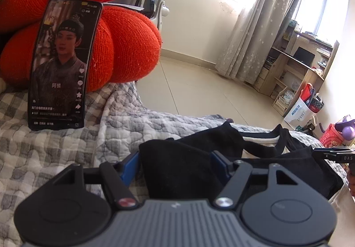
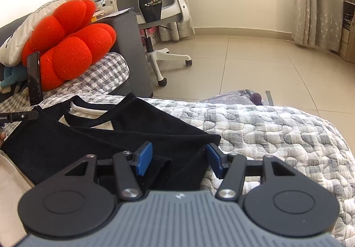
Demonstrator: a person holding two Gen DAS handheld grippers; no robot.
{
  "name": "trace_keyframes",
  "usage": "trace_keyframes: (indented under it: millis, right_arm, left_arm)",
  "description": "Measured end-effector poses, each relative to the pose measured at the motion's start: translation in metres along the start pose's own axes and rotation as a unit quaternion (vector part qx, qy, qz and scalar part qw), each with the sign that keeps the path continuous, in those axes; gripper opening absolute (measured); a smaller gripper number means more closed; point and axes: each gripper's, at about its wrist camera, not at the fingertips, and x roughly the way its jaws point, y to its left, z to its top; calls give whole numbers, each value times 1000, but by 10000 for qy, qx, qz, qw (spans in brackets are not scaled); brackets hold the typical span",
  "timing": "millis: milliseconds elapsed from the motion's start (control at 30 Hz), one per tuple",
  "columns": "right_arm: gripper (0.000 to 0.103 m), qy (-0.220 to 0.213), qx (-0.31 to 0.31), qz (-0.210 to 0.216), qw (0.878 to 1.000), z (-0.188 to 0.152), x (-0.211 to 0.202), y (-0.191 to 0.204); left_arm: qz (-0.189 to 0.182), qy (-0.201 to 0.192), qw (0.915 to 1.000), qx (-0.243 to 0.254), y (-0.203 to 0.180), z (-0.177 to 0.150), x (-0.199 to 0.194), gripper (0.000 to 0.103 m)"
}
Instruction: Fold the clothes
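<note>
A black garment with white trim (image 1: 277, 167) lies on the grey checked quilt (image 1: 55, 153); it also shows in the right wrist view (image 2: 124, 136). My left gripper (image 1: 175, 164) is open, its blue pads on either side of the garment's black left sleeve, which bulges up between them. My right gripper (image 2: 179, 158) is open over the garment's right corner, with black cloth lying between its blue pads. The tip of the right gripper shows at the far right of the left wrist view (image 1: 332, 154), and the left one at the left edge of the right wrist view (image 2: 20, 117).
A phone (image 1: 60, 67) with a video playing leans on an orange knotted cushion (image 1: 124, 42) at the left. A white office chair (image 2: 155, 9) stands on the tiled floor beyond the quilt (image 2: 277, 131). Shelves, curtains and bags (image 1: 304, 104) line the far wall.
</note>
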Motion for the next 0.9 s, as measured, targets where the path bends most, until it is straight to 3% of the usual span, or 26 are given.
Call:
trace_keyframes:
  millis: [267, 367, 433, 500, 567, 900]
  right_arm:
    - [68, 42, -49, 27, 10000, 3, 12, -7]
    - [66, -10, -87, 11, 10000, 2, 13, -7]
    - [56, -52, -176, -66, 9998, 1, 12, -5]
    - [28, -92, -172, -25, 9998, 1, 10, -6]
    - [15, -101, -29, 78, 9999, 3, 7, -8]
    - [10, -718, 55, 143, 9973, -1, -27, -2]
  left_arm:
    - [-85, 99, 9999, 38, 4, 2, 8, 61]
    - [-47, 78, 10000, -23, 8, 2, 7, 43]
    - [-64, 69, 10000, 2, 8, 2, 6, 24]
    - [-78, 12, 9999, 112, 5, 1, 5, 14]
    - [-50, -105, 9995, 278, -1, 0, 2, 11]
    - [-48, -1013, 9897, 1013, -22, -8, -41, 10]
